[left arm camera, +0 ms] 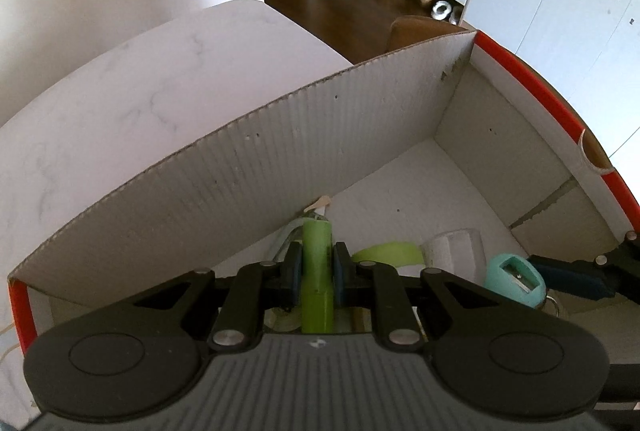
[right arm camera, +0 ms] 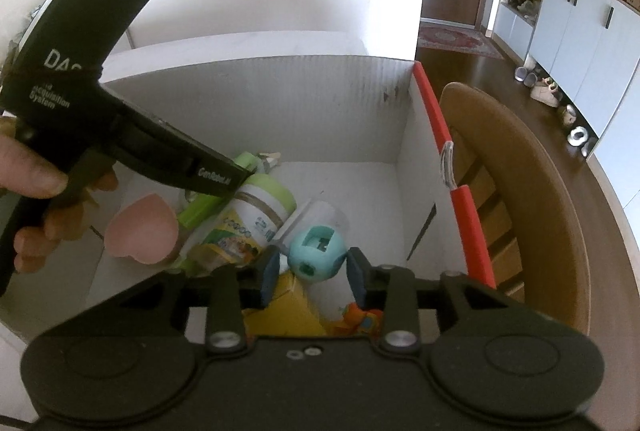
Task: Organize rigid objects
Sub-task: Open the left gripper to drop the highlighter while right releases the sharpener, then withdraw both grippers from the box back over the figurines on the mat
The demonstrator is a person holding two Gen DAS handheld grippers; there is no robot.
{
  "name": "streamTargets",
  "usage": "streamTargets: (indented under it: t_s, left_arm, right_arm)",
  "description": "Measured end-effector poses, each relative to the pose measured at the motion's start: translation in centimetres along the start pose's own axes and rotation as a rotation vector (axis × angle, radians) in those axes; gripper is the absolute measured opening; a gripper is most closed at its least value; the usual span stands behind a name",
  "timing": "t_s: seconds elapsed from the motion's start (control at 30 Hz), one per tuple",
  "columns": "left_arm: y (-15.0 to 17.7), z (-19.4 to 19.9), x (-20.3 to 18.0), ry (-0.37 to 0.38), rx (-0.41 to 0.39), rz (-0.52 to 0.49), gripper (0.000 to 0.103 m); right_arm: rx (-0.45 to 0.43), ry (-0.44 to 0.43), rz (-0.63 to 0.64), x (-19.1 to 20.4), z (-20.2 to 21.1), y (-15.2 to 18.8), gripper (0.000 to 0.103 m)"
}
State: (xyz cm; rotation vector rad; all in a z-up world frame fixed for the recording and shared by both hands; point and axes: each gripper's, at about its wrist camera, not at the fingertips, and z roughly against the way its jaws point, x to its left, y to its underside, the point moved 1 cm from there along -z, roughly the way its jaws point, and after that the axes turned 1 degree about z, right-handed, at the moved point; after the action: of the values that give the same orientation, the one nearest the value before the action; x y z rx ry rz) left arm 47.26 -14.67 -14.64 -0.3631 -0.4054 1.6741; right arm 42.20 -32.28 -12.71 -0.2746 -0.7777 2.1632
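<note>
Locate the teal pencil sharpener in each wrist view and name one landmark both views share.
Left wrist: teal pencil sharpener at lower right, inside the box.
Right wrist: it sits low centre, between the open fingers of the right gripper.
Shared landmark: box's red edge.

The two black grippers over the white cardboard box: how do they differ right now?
The left gripper is shut on a lime-green plastic stick; the right gripper is open, holding nothing. The left's pads press the stick; the right's stand apart either side of a teal round pencil sharpener. Both point down into the white cardboard box.
</note>
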Motion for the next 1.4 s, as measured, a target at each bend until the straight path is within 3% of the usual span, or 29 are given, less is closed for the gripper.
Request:
streamTargets:
  t_s: [0.53,1.4]
  left_arm:
    - [1.6,2.8,-0.6,0.000,-0.033,-0.007,0.016]
    - [6.8,13.4,1.5,0.019,-0.202,0.078,0.016]
  right_arm:
    - [-0.039,0.002,0.004,0.3,1.7,0.6,0.057]
    - [-0.165,-0.076,0.017,3.0,8.5,0.7,0.076]
